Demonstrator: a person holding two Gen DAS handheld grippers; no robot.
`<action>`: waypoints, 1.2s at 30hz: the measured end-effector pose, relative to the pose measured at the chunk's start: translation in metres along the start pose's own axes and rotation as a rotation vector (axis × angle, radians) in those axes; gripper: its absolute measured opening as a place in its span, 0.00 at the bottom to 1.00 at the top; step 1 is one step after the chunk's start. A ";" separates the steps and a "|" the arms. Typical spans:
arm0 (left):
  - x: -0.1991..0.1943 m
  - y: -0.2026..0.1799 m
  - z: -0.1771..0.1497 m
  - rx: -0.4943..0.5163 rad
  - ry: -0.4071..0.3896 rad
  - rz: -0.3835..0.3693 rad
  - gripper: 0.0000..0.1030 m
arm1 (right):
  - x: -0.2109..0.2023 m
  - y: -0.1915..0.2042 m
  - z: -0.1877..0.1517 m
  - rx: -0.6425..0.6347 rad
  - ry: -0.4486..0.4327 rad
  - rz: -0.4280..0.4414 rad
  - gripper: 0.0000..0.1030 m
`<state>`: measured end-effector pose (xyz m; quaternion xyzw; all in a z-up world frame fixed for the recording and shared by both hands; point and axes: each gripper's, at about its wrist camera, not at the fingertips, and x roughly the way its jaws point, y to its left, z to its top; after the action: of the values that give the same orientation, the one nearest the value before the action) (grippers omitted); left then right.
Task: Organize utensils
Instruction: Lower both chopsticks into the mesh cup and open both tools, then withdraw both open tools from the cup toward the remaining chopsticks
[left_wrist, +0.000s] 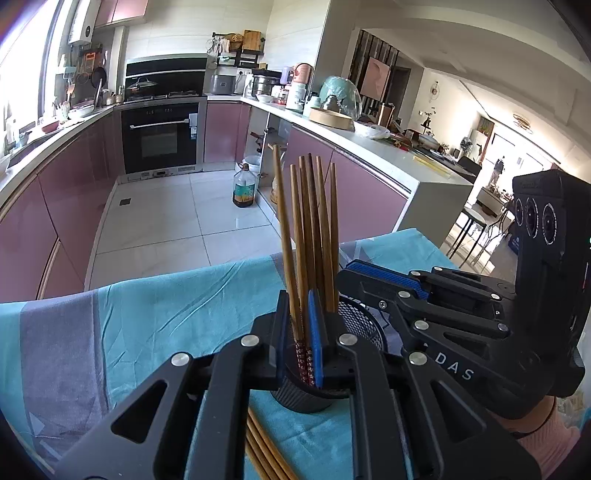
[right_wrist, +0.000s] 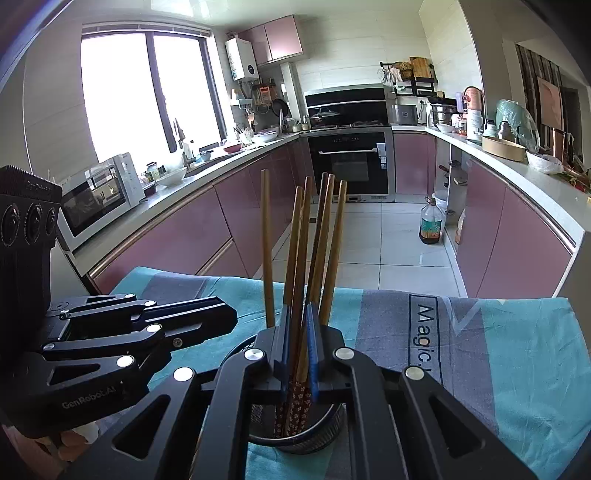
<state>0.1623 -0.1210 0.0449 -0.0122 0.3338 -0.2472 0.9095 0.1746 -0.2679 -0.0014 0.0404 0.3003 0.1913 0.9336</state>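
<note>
Several brown chopsticks (left_wrist: 306, 221) (right_wrist: 325, 240) stand upright in a black mesh cup (left_wrist: 364, 325) (right_wrist: 328, 424) on a teal and grey cloth (left_wrist: 166, 306) (right_wrist: 517, 350). My left gripper (left_wrist: 299, 299) hangs over the cup with chopsticks between its blue pads, and a thin dark gap shows beside them, so the jaws are slightly open. My right gripper (right_wrist: 299, 308) is shut on a pair of chopsticks whose red-patterned ends reach down into the cup. Each gripper also shows in the other's view: the right gripper (left_wrist: 345, 275) and the left gripper (right_wrist: 232, 314). More chopsticks (left_wrist: 264, 450) lie loose on the cloth under my left gripper.
The cloth's far edge drops to a tiled kitchen floor where an oil bottle (left_wrist: 243, 188) (right_wrist: 430, 225) stands. Pink cabinets line both sides and an oven sits at the back. A white microwave (right_wrist: 99, 199) is on the left counter. A person's hand (left_wrist: 546, 432) holds the right gripper.
</note>
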 end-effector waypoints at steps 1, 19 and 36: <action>0.000 0.001 -0.001 -0.001 -0.003 0.002 0.16 | 0.000 0.000 0.000 0.002 -0.001 0.000 0.07; -0.038 0.013 -0.035 0.002 -0.086 0.092 0.35 | -0.033 0.013 -0.021 -0.011 -0.036 0.062 0.22; -0.054 0.038 -0.111 -0.016 0.022 0.190 0.48 | -0.033 0.047 -0.080 -0.068 0.090 0.141 0.33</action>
<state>0.0757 -0.0474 -0.0164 0.0148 0.3456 -0.1573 0.9250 0.0880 -0.2405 -0.0397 0.0212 0.3318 0.2682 0.9042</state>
